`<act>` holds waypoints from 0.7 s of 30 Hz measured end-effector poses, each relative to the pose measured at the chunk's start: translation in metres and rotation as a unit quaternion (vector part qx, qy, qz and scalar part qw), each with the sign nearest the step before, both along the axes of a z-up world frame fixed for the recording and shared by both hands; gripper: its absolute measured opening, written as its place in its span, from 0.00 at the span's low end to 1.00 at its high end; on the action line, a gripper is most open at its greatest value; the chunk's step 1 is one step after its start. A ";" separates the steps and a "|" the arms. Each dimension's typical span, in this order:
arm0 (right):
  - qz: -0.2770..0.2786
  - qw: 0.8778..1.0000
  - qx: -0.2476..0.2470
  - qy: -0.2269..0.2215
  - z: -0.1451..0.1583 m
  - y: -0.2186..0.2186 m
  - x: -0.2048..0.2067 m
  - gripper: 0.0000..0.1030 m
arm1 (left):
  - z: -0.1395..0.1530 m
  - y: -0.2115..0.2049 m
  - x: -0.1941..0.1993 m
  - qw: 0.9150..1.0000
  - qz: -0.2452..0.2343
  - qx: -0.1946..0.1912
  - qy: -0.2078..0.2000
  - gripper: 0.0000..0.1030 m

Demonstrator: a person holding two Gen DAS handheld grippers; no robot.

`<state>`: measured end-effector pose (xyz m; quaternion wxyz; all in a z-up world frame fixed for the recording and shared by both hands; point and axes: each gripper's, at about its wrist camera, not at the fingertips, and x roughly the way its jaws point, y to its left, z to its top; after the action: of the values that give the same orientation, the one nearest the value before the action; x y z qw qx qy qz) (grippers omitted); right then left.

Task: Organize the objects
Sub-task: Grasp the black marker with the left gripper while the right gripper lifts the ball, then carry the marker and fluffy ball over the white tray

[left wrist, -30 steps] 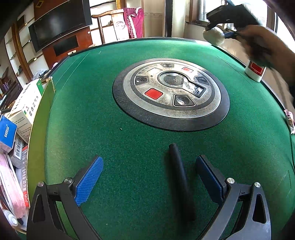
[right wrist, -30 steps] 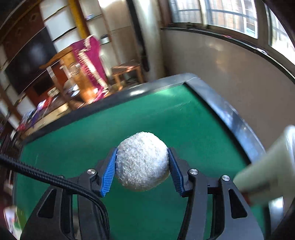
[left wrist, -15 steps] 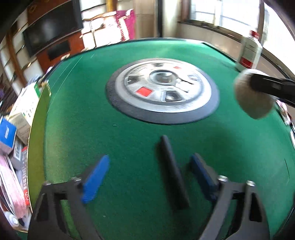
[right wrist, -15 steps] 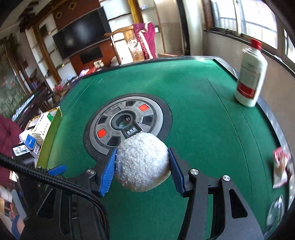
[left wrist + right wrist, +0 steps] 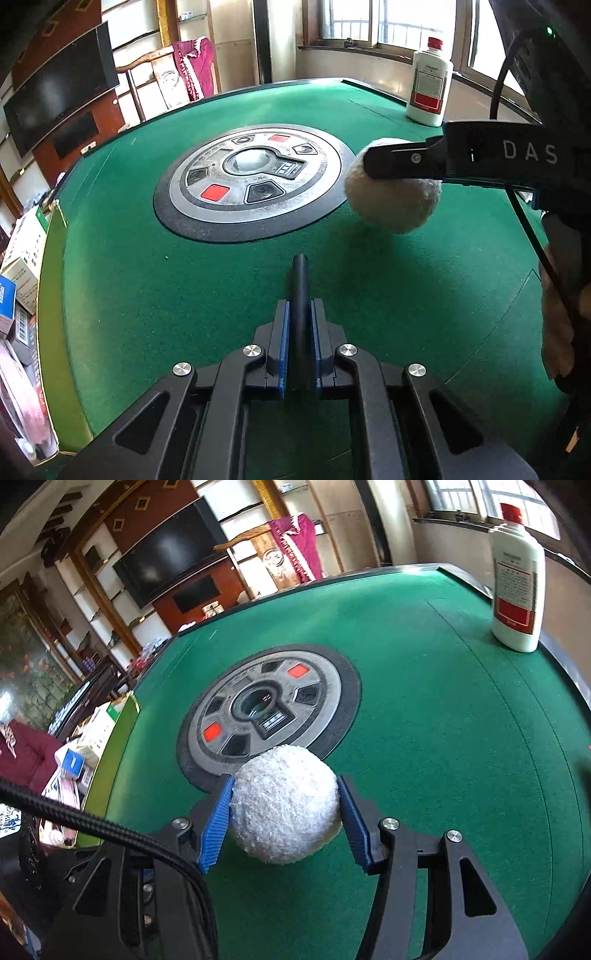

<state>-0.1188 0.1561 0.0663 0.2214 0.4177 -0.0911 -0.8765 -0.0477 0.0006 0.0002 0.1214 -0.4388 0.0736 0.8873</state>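
Note:
A thin black pen-like stick (image 5: 300, 295) lies on the green felt table (image 5: 147, 295). My left gripper (image 5: 300, 314) is shut on it, the blue pads pressed on both its sides. A fuzzy white ball (image 5: 284, 805) sits between the blue pads of my right gripper (image 5: 284, 808), which is shut on it just above the felt. The left wrist view shows that same ball (image 5: 395, 199) at the right, beside the round control panel (image 5: 255, 181), with the right gripper's black arm across it.
A white bottle with a red cap and label (image 5: 517, 587) stands at the table's far right edge. A green box (image 5: 51, 295) holding cartons and packets lines the left edge. A hand (image 5: 561, 317) shows at the right.
My left gripper's jaws have shut on the black stick and centred on it. The right gripper carried the ball from near the bottle down toward the table's middle, beside the panel.

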 end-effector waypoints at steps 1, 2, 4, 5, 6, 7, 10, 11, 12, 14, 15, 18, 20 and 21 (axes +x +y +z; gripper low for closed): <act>0.007 1.000 0.000 0.001 0.001 -0.002 0.001 0.53 | 0.000 -0.001 0.000 1.000 0.000 0.006 -0.002 0.08; 0.008 1.000 0.000 0.006 0.003 -0.002 0.003 0.53 | 0.001 -0.003 -0.001 1.000 0.002 0.013 -0.004 0.08; 0.009 1.000 0.005 0.017 0.006 -0.001 0.007 0.53 | 0.002 -0.006 -0.002 1.000 0.008 0.020 -0.005 0.08; 0.009 1.000 0.008 0.022 0.006 -0.002 0.009 0.53 | 0.003 -0.009 -0.003 1.000 0.013 0.025 -0.003 0.08; 0.009 1.000 0.006 0.023 0.007 -0.001 0.010 0.53 | 0.005 -0.010 -0.003 0.999 0.014 0.029 -0.002 0.08; 0.009 1.000 0.004 0.021 0.006 -0.002 0.010 0.53 | 0.005 -0.013 -0.004 0.999 0.018 0.034 -0.001 0.08; 0.011 1.000 0.005 0.016 0.004 -0.004 0.011 0.53 | 0.007 -0.018 -0.006 0.999 0.025 0.043 0.001 0.08; 0.013 1.000 0.004 0.014 0.003 -0.004 0.010 0.53 | 0.007 -0.019 -0.006 0.999 0.029 0.043 0.004 0.08; 0.014 1.000 0.006 0.013 0.002 -0.005 0.010 0.53 | 0.008 -0.020 -0.007 0.999 0.032 0.044 0.005 0.08; 0.016 1.000 0.008 0.014 0.002 -0.007 0.011 0.53 | 0.009 -0.023 -0.007 0.998 0.040 0.040 0.012 0.08; 0.018 1.000 0.011 0.015 0.002 -0.008 0.012 0.53 | 0.010 -0.024 -0.007 0.998 0.043 0.038 0.016 0.08; 0.022 0.999 0.023 0.023 0.002 -0.013 0.014 0.53 | 0.014 -0.027 -0.006 0.998 0.051 0.030 0.031 0.08; 0.024 0.999 0.028 0.027 0.001 -0.015 0.015 0.53 | 0.014 -0.028 -0.006 0.998 0.055 0.025 0.036 0.08; 0.028 0.999 0.032 0.027 0.000 -0.018 0.016 0.53 | 0.015 -0.028 -0.007 0.997 0.056 0.024 0.038 0.08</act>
<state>-0.1031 0.1383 0.0667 0.2349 0.4031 -0.0452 -0.8833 -0.0548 -0.0270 0.0147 0.0790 -0.4055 0.0323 0.9101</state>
